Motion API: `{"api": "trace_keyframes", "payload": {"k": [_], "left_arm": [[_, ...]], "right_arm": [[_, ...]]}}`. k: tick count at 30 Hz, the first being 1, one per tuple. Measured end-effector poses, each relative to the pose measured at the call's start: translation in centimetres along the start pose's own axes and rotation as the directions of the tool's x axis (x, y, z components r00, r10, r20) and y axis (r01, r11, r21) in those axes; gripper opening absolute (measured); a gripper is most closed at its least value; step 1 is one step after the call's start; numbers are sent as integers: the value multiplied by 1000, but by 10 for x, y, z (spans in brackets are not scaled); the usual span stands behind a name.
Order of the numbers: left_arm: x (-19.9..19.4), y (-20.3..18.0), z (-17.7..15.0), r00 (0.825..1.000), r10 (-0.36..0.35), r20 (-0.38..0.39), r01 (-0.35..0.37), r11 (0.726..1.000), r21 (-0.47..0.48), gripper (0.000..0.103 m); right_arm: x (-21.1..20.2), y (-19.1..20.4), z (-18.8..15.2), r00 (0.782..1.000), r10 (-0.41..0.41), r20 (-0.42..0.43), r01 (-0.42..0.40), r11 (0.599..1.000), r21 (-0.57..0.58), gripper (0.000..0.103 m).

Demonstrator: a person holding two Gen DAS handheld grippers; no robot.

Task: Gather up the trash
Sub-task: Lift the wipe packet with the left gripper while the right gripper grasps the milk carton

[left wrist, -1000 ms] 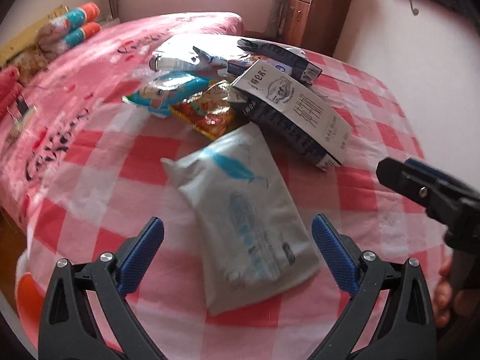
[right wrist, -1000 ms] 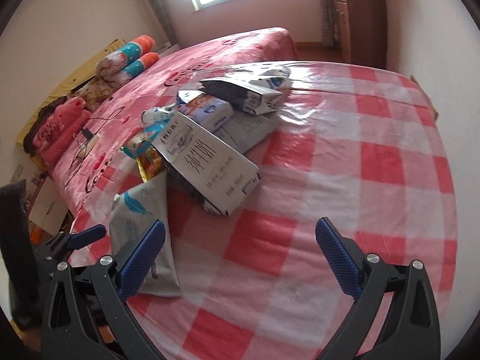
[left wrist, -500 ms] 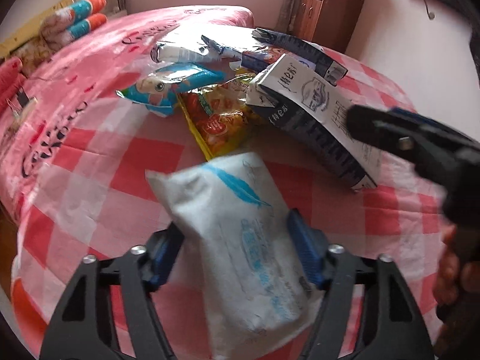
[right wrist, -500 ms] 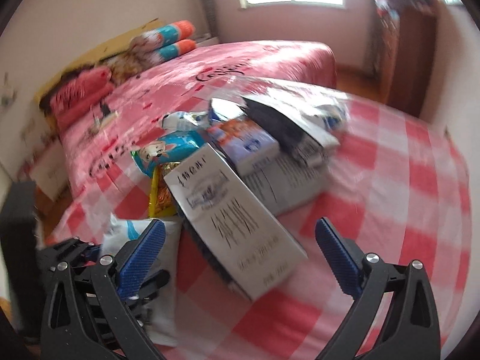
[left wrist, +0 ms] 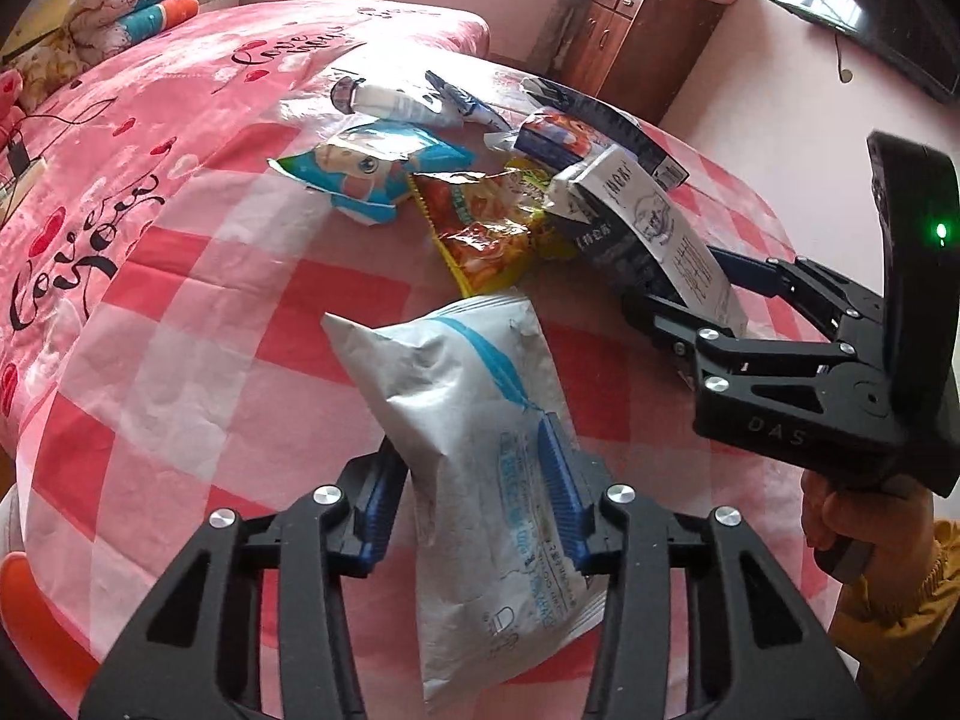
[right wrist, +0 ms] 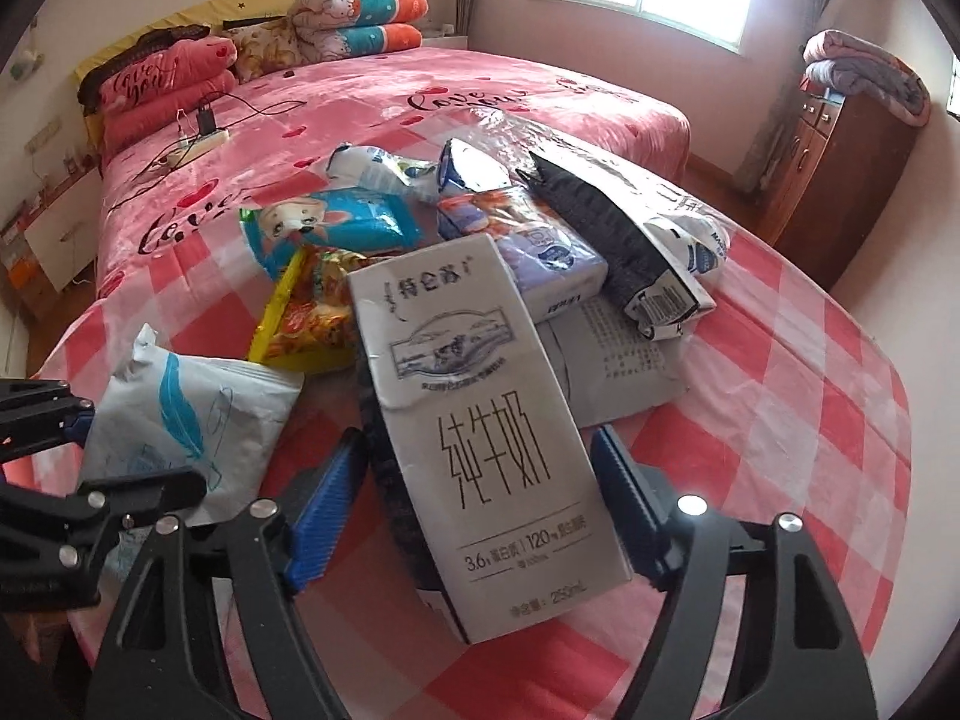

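A white tissue pack (left wrist: 456, 372) with a blue feather print lies at the near edge of the checked table. My left gripper (left wrist: 468, 450) has its blue pads pressed into both sides of the pack, and the jaws are still closing. A grey-white milk carton (right wrist: 468, 372) leans on the trash pile, its bottom end toward the camera. My right gripper (right wrist: 477, 441) straddles that carton, its jaws closing with the pads close beside its sides. In the left wrist view the right gripper (left wrist: 672, 282) shows at the right around the carton (left wrist: 654, 216).
Behind lie a blue cartoon snack bag (left wrist: 372, 174), an orange-yellow snack bag (left wrist: 486, 222), a purple tissue pack (right wrist: 540, 240), a dark pouch (right wrist: 600, 222) and other wrappers. A pink bed (right wrist: 420, 90) borders the table's (left wrist: 180, 360) far side. A wooden cabinet (right wrist: 840, 168) stands at the right.
The left jaws came in from wide open and closed on the tissue pack. The right gripper moved left over the milk carton, rolled, and its jaws narrowed around it.
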State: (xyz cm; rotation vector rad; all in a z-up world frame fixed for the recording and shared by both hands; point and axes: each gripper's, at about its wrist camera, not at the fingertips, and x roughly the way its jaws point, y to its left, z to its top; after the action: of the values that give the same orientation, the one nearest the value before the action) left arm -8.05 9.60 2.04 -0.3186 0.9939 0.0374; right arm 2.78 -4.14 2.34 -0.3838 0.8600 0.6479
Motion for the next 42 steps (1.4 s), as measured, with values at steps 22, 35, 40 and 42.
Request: {"api": "trace_keyframes", "payload": {"k": [22,35,40,42], "left_arm": [[21,-31,-6,962,274,-10,-271,957,99,81],[2,1,-15,984,176,-13,-175,984,21,62],[-18,11,-21,991,129,26,-129,991,17,62],[-28,13,-24,993,114,40,-114,993,14,62]], "right_arm": [[-64,13,-84,998,-55,-15,57,978,201,68],[-42,19,-91,997,-44,-58,55,976,212,86],[-46,19,-91,996,-67,-51,76,977,199,66],[-50,20,-90,997,-73,-35,78,977,197,66]]}}
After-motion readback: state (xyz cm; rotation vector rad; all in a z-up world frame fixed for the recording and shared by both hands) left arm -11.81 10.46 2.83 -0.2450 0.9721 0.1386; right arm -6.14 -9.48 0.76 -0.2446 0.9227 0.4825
